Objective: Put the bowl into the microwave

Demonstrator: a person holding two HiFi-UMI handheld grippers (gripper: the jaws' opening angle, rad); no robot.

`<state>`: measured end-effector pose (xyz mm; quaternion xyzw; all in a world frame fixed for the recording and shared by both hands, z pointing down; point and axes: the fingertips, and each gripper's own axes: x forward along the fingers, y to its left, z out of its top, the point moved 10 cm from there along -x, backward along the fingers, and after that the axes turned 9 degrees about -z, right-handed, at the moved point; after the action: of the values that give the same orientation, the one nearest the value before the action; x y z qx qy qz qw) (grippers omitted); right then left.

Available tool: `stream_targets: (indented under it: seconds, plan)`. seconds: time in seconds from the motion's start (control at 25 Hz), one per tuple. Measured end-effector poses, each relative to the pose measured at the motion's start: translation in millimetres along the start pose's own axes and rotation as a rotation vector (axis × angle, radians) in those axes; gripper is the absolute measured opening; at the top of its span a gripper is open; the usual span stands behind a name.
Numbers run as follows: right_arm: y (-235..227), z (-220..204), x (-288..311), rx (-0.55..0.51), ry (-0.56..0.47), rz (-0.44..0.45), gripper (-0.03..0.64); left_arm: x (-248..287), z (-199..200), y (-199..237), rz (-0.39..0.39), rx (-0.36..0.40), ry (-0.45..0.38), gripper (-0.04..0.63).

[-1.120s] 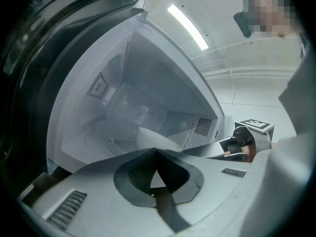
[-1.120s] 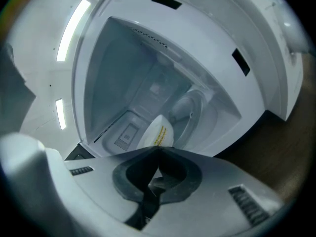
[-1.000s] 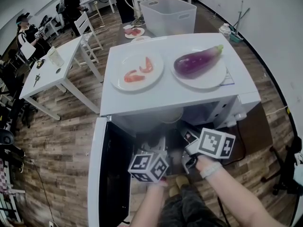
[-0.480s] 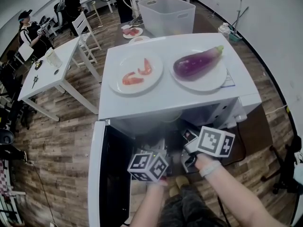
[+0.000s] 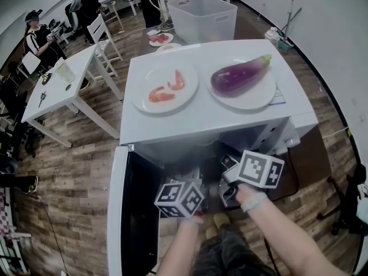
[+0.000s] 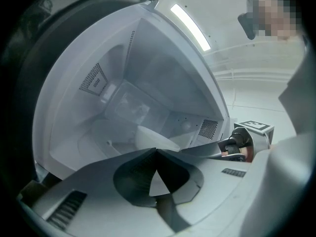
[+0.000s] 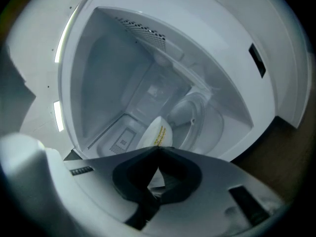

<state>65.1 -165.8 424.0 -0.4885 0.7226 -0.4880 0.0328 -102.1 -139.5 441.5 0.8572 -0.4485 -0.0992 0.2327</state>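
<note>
**Head view:** The white microwave (image 5: 201, 119) stood with its door (image 5: 118, 211) swung open to the left. An eggplant (image 5: 238, 76) and some shrimp (image 5: 162, 94) lay on top of it. The left gripper (image 5: 188, 183) and the right gripper (image 5: 229, 174) both poked into the open front, side by side. The bowl was hidden under the microwave's top.

**Left gripper view:** The left gripper's (image 6: 157, 151) jaws were pinched together on the edge of the white bowl (image 6: 148, 136). The bowl sat just inside the microwave, near the front.

**Right gripper view:** The right gripper's (image 7: 158, 151) jaws were squeezed tight on the bowl (image 7: 157, 131) too. The bowl showed from its side, tipped, with yellow marks on it. It reached from the jaws toward the back wall. The round glass plate (image 7: 207, 117) lay just past it. I could not tell which way the bowl's open top faced.
</note>
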Motion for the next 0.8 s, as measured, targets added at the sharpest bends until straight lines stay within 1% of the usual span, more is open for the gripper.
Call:
stream_targets:
  seconds: [0.28, 0.4, 0.64, 0.68, 0.8]
  plan:
    - [0.7, -3.3, -1.7, 0.005, -0.002, 0.005, 0.003, -2.6, -0.2, -1.1, -0.002, -0.002, 0.004, 0.000]
    - [1.4, -6.1, -3.0, -0.012, 0.002, 0.016, 0.003, -6.0, -1.1, -1.7, -0.001, 0.001, 0.006, 0.000]
    - [1.0, -15.4, -6.3, -0.084, 0.005, 0.026, 0.003, -14.2, -5.2, -5.6, -0.006, 0.011, 0.007, 0.002]
    - [1.0, -17.2, -7.0, -0.109, 0.002, 0.029, 0.003, -15.8, -5.9, -6.5, -0.006, 0.015, 0.008, 0.000]
    - [0.5, -24.1, -9.0, -0.226, -0.008, 0.050, 0.003, -19.7, -7.3, -9.7, -0.009, 0.026, 0.006, 0.000]
